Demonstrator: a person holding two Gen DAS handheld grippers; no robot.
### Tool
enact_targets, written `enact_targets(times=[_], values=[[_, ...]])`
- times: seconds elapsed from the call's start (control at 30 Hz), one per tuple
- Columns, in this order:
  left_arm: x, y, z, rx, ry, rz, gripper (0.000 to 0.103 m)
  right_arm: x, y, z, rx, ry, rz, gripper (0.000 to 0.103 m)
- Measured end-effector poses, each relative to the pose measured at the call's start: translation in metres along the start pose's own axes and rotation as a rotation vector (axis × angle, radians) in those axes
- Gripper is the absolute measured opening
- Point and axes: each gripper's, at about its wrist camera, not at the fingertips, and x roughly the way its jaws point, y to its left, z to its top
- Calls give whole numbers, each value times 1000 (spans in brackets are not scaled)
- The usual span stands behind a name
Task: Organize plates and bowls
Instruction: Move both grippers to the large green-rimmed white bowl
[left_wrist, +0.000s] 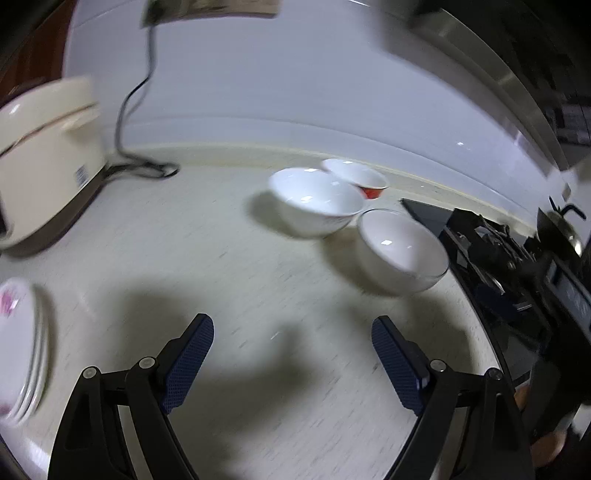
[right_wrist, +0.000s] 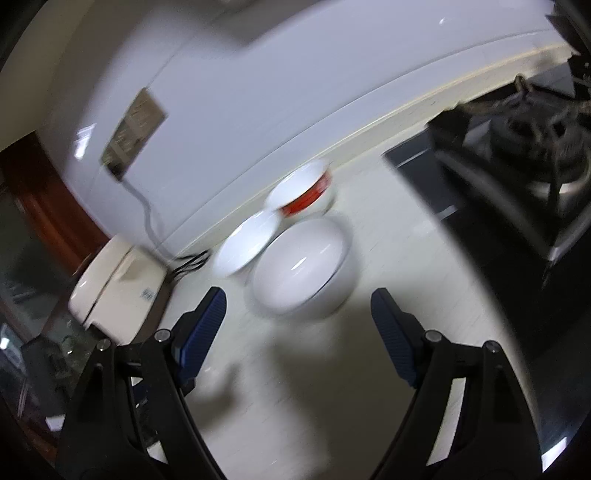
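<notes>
Three bowls stand close together on the pale counter near the back wall. In the left wrist view a white bowl (left_wrist: 317, 201) is in the middle, a small red-sided bowl (left_wrist: 356, 177) behind it, and another white bowl (left_wrist: 402, 249) to its right. A stack of flowered plates (left_wrist: 22, 347) sits at the far left. My left gripper (left_wrist: 291, 356) is open and empty, well short of the bowls. In the right wrist view the nearest white bowl (right_wrist: 304, 267) lies just ahead of my open, empty right gripper (right_wrist: 299, 325), with the second white bowl (right_wrist: 247, 245) and the red-sided bowl (right_wrist: 304, 190) beyond.
A cream rice cooker (left_wrist: 44, 155) with a black cord (left_wrist: 127, 110) stands at the left by the wall; it also shows in the right wrist view (right_wrist: 118, 284). A black gas stove (left_wrist: 509, 258) borders the counter on the right, also in the right wrist view (right_wrist: 517, 147).
</notes>
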Motion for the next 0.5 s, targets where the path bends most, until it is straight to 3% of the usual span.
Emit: enact_targets(times=[0.23,0.3,0.5], values=[[29,-16,8,-29,-41,-21,88,42,-18,21,3,7,62,83],[40,-12,14,-41,-25,-27,88,53,-14,19,-1,62,37,81],[48,-19,38,-67,-20,-106,88,54,-2,14,-102,53,-28,80]])
